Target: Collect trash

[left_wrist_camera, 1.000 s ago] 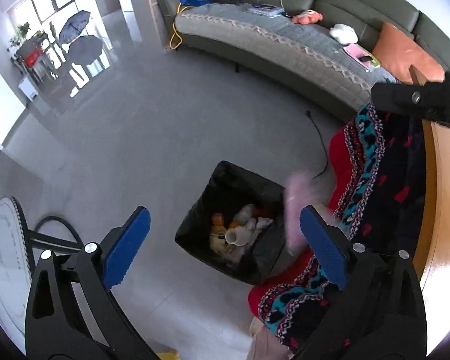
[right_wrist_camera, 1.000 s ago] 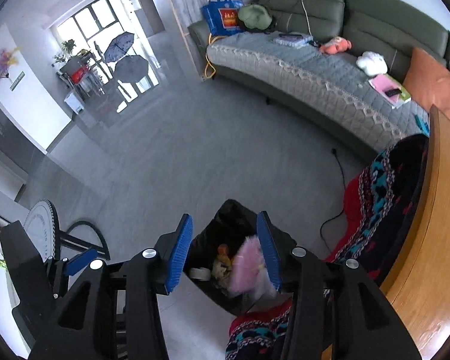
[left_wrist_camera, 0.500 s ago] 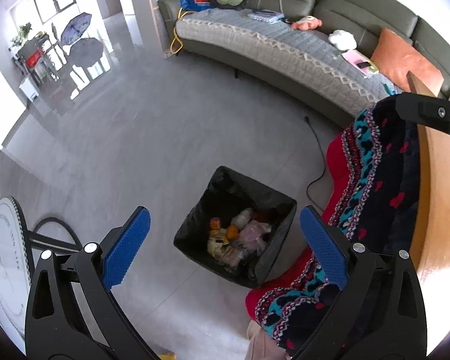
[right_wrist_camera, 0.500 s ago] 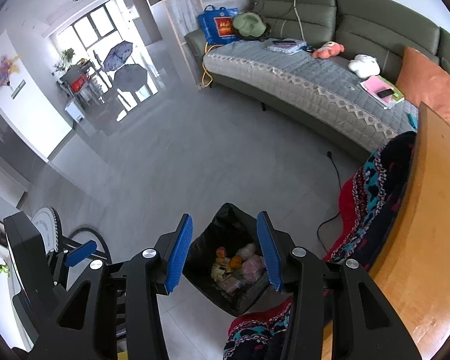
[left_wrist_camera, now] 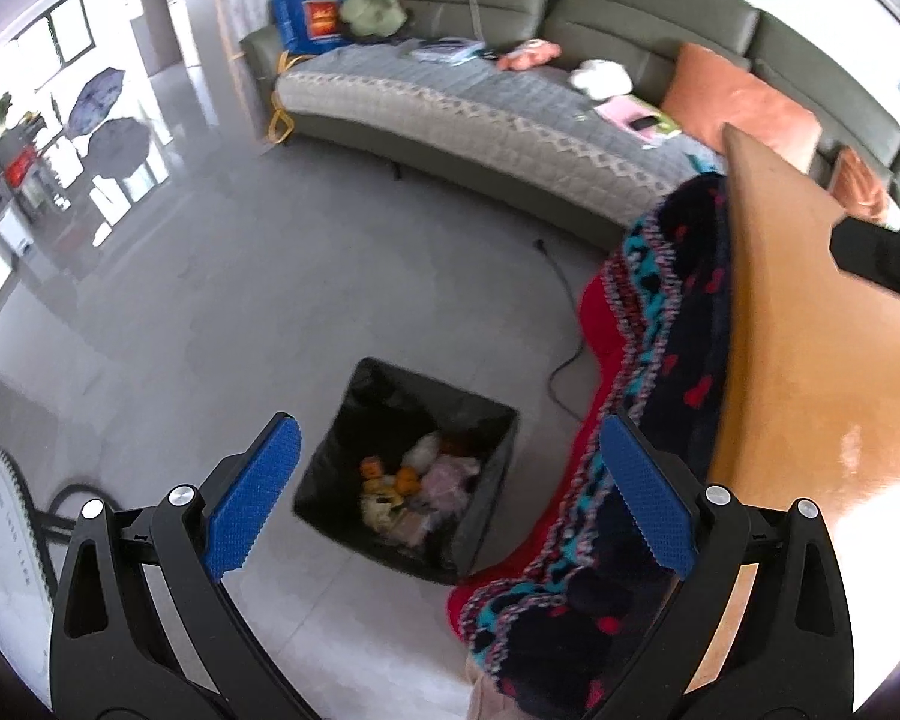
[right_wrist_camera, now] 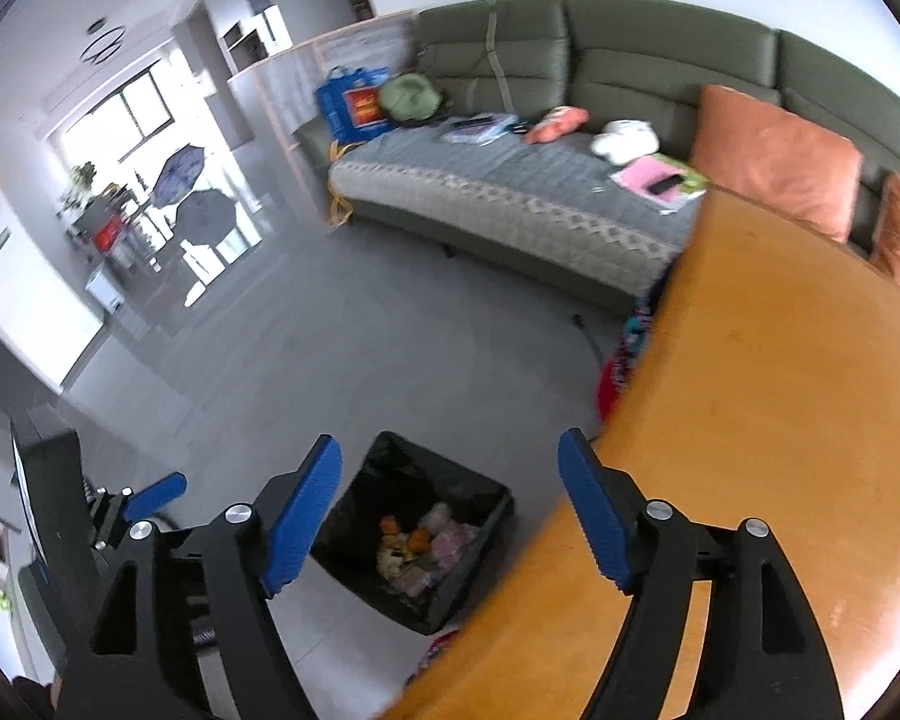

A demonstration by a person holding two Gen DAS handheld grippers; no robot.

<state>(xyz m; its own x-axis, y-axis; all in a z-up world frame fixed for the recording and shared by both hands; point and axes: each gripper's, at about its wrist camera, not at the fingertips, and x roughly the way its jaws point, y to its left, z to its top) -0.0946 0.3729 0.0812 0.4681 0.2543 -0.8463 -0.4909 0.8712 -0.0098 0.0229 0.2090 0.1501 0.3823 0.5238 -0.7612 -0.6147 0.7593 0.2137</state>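
Where the grey floor (left_wrist_camera: 222, 276) meets the draped cloth (left_wrist_camera: 666, 360), the bin (left_wrist_camera: 354, 420) stands with its black liner open, its right corner just beside the cloth's red hem. Trash (left_wrist_camera: 417, 486) lies heaped in its bottom: orange, pale and pink bits, too blurred to name singly. In the right wrist view the bin (right_wrist_camera: 384, 468) sits just left of the worktop edge, and the trash (right_wrist_camera: 429, 543) shows the same heap.

Both grippers hang above it. The left gripper (left_wrist_camera: 450, 501) has its jaws spread wide with nothing between them but the view down to the bin. The right gripper (right_wrist_camera: 450, 519) has jaws that have just been opening; they too stand spread and bare, the right one over the worktop (right_wrist_camera: 780, 408) rim, the left over the floor.

The worktop's curved orange edge runs from near right to far, and the cloth hangs down from it toward the floor. A black cord (left_wrist_camera: 561, 324) trails on the floor between bin and sofa (left_wrist_camera: 510, 138). Left and far of the bin the floor is open right up to the sofa's front edge and the bright window (right_wrist_camera: 126, 114). A fan (left_wrist_camera: 0, 540) stands at near left.
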